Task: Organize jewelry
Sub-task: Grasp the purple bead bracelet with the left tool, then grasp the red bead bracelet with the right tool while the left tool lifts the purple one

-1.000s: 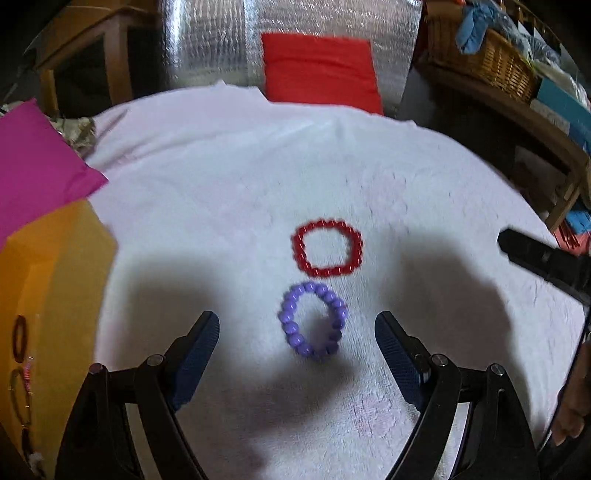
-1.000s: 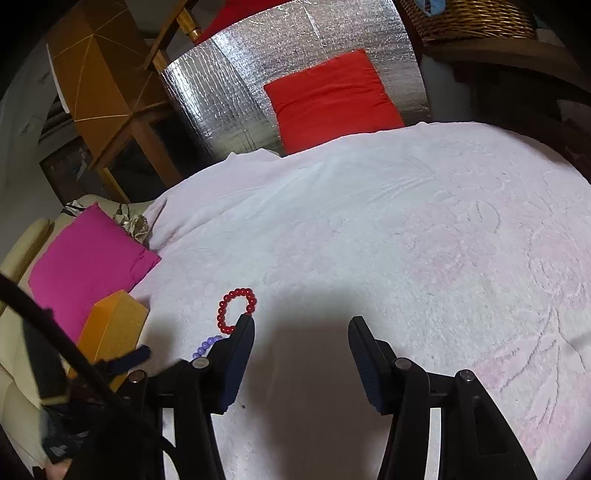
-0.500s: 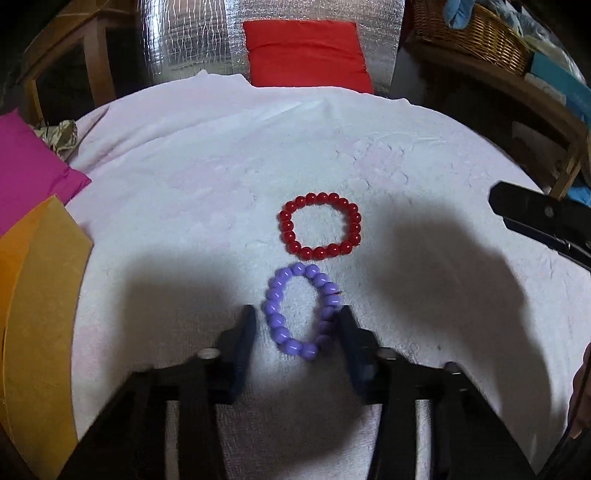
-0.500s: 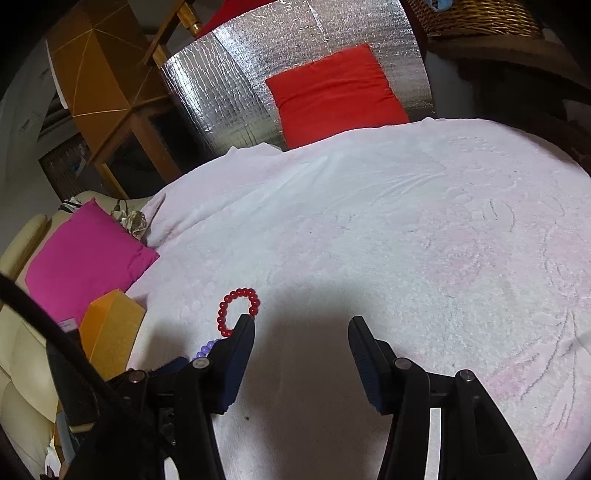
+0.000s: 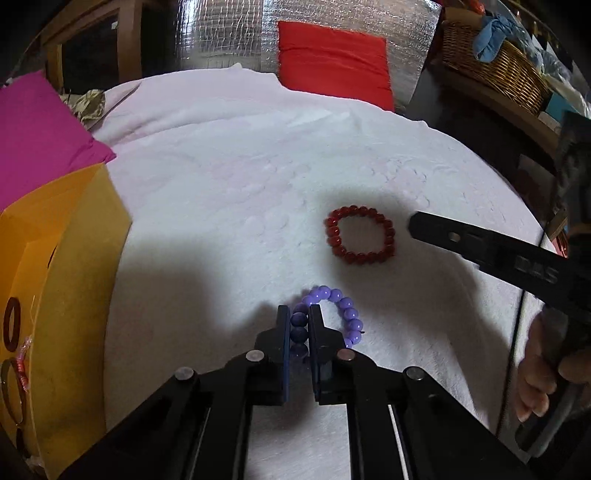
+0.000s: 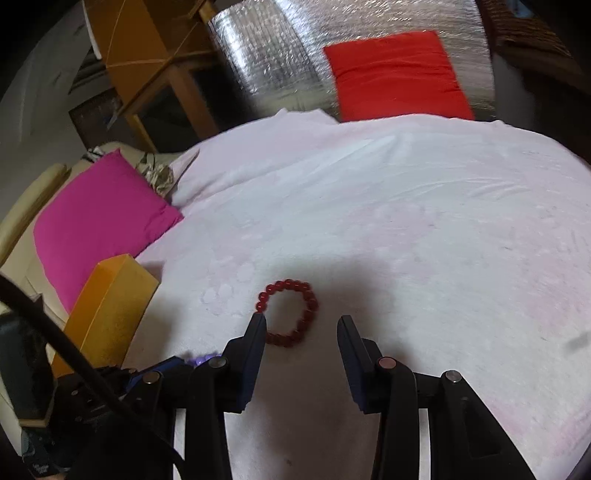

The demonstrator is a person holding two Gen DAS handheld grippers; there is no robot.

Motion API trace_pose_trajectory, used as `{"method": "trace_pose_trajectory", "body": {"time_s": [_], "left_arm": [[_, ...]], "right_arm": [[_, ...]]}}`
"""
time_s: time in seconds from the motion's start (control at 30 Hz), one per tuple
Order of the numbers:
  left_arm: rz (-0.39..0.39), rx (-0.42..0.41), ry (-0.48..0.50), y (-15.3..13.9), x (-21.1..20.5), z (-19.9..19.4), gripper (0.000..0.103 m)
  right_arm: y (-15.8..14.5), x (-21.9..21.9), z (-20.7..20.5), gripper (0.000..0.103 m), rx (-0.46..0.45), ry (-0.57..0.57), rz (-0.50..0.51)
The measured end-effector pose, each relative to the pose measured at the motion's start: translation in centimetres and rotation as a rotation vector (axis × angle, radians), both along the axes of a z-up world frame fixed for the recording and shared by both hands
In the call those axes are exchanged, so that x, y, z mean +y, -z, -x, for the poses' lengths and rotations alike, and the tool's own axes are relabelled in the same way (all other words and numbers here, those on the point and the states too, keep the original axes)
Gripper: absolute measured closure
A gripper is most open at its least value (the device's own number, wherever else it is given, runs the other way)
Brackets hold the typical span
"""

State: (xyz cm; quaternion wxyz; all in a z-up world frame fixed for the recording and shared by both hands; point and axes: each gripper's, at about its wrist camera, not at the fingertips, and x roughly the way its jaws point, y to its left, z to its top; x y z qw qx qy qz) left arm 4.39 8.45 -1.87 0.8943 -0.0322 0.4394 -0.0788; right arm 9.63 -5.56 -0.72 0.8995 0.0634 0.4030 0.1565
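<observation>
Overhead, white blanket, red cushion, silver foil panel

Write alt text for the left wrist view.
The left hand-held gripper is shut on one side of a purple bead bracelet lying on a white blanket. A red bead bracelet lies beyond it, with the right hand-held gripper's finger reaching in from the right. An orange box sits at the left.

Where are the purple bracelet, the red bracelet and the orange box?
purple bead bracelet (image 5: 347, 314): left wrist view, on its free beads right of the pads.
red bead bracelet (image 6: 308, 295): right wrist view, on its far right beads.
orange box (image 5: 85, 236): left wrist view, on its side wall.
</observation>
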Motion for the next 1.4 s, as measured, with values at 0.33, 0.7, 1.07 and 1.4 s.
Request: {"method": "trace_pose_trajectory", "body": {"time_s": [0.33, 0.7, 1.07, 1.4], "left_arm": [[0.009, 0.012, 0.027, -0.1, 0.8, 0.4, 0.093], [0.032, 0.051, 0.029, 0.0, 0.8, 0.2, 0.047], [-0.039, 0.049, 0.063, 0.3, -1.7, 0.2, 0.040], [-0.067, 0.005, 0.119, 0.2, -4.0, -0.2, 0.094]], "right_arm": [[2.8, 4.1, -2.2, 0.092, 0.022, 0.040, 0.204], [0.7, 2.3, 0.7, 0.093, 0.017, 0.019, 0.177], [0.5, -4.3, 3.2, 0.093, 0.127, 0.105, 0.096], [1.0, -5.7, 2.9, 0.090, 0.177, 0.078, 0.080]]}}
